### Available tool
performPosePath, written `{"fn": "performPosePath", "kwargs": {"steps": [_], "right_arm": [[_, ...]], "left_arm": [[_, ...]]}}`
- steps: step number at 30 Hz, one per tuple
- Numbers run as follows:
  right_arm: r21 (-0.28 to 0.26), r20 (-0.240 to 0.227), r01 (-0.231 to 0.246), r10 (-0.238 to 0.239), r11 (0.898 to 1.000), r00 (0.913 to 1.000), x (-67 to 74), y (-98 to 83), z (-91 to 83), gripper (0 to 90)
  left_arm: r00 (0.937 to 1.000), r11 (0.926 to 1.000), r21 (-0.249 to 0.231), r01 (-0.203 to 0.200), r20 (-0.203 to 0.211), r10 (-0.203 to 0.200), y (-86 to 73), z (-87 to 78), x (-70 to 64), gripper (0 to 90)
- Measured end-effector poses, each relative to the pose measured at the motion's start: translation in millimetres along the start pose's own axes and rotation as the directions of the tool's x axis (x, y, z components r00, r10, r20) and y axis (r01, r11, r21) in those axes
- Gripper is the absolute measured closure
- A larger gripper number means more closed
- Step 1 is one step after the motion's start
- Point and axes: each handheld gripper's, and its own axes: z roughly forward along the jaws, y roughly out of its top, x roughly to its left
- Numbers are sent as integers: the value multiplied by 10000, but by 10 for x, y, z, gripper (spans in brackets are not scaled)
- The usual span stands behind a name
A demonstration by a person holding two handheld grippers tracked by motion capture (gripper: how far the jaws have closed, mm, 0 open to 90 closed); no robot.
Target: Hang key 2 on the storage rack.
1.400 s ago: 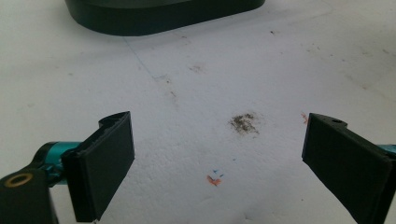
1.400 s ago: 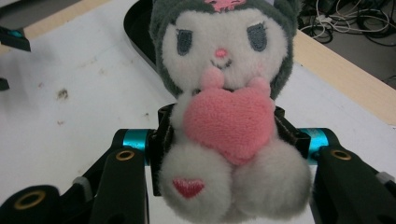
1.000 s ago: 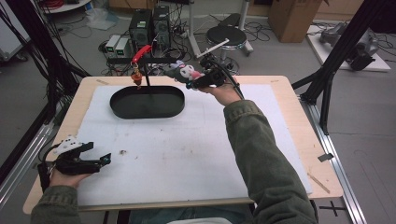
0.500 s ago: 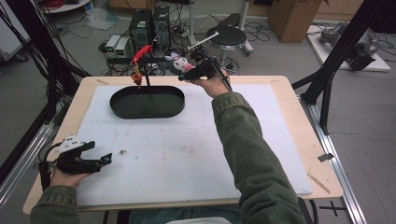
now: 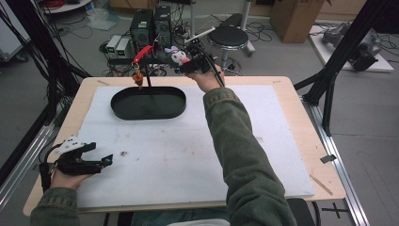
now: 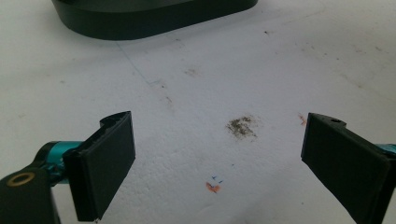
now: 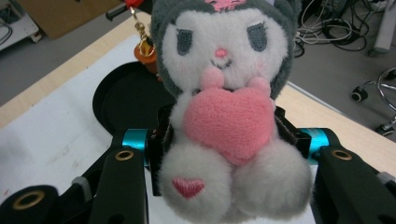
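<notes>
- Plush toy (image 7: 224,107), white and grey with a pink heart on its front, sits pinched between the jaws of the right gripper (image 5: 181,60), which press in on its sides.
- In the high view that gripper and the toy (image 5: 179,56) are held up over the far edge of the table (image 5: 301,141), just beyond the far right end of the black oval tray (image 5: 148,102).
- A red hook (image 5: 141,54) with a small orange charm (image 5: 138,77) hangs above the tray's far left part; in the right gripper view the charm (image 7: 145,49) shows just left of the toy's head.
- Left gripper (image 5: 101,162) rests low at the near left corner of the white foam sheet (image 5: 188,150), well apart from the tray, its jaws spread wide with nothing between them.
- In the left gripper view a brown smudge (image 6: 243,126) and a small orange mark (image 6: 212,186) lie on the sheet between the jaws, and the tray's wall (image 6: 154,21) shows at the top.
</notes>
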Motion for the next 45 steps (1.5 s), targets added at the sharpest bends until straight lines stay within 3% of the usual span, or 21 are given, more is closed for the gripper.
{"fn": "performPosePath", "kwargs": {"steps": [5, 8, 12, 13, 14, 15, 17, 18, 19, 20, 22, 25, 29, 31, 34, 40, 43, 45], "right_arm": [[-227, 224, -294, 299, 9993, 9993, -63, -3, 39, 497], [264, 338, -677, 668, 9974, 9972, -139, -59, 85, 470], [285, 1252, -814, 772, 9963, 9891, -176, -114, 20, 232], [158, 1262, -777, 751, 9969, 9892, -189, -127, -7, 193], [-26, 1118, -743, 741, 9972, 9910, -197, -142, -28, 155], [-293, 691, -747, 766, 9968, 9947, -202, -169, -50, 103], [-491, 40, -531, 534, 9974, 9986, -183, -237, -62, 90], [-491, 40, -531, 534, 9974, 9986, -183, -237, -62, 90], [-484, 14, -197, 198, 9986, 9998, -169, -275, -58, 4], [-176, 263, 314, -310, 9994, 9992, -132, -351, -23, 5], [-133, 264, 647, -643, 9978, 9976, -104, -413, -15, 5], [-211, 38, 661, -661, 9976, 9978, -83, -498, -24, 5], [-48, 263, 1055, -1053, 9944, 9941, -46, -558, -64, 5], [-329, 124, 948, -945, 9949, 9955, -42, -613, -119, 5], [-219, 246, 962, -956, 9951, 9951, -58, -680, -170, 5], [-591, 347, 753, -734, 9954, 9967, -122, -797, -302, 5], [-429, 371, 730, -714, 9964, 9968, -154, -835, -364, 5], [-686, 398, 740, -714, 9949, 9967, -149, -857, -422, 5]], "left_arm": [[10000, 10000, -3, 11, 0, -11, 1, -11, 7, 102], [9999, 9999, -71, 74, 109, -74, 4, -9, 0, 102], [9992, 9986, -401, 354, 201, -346, 15, -28, 12, 101], [9991, 9980, -502, 382, 193, -373, 20, -46, 20, 101], [9991, 9980, -502, 382, 193, -373, 20, -46, 20, 101], [9989, 9975, -569, 423, 212, -411, 21, -52, 19, 101], [9988, 9972, -599, 451, 230, -438, 24, -53, 20, 101], [9988, 9974, -567, 453, 226, -441, 22, -47, 17, 101], [9991, 9981, -484, 370, 232, -359, 21, -43, 20, 101], [9991, 9985, -425, 359, 233, -349, 18, -35, 13, 101], [9990, 9984, -440, 366, 267, -354, 18, -31, 12, 100], [9990, 9982, -471, 380, 251, -368, 18, -35, 14, 99], [9989, 9981, -467, 402, 245, -391, 20, -40, 16, 96], [9989, 9986, -369, 389, 266, -379, 18, -37, 19, 92], [9989, 9986, -362, 381, 281, -371, 14, -32, 15, 90], [9989, 9987, -339, 374, 280, -365, 15, -38, 20, 90], [9990, 9986, -355, 380, 263, -371, 15, -41, 16, 89], [9991, 9986, -375, 366, 237, -357, 15, -43, 15, 90]]}}
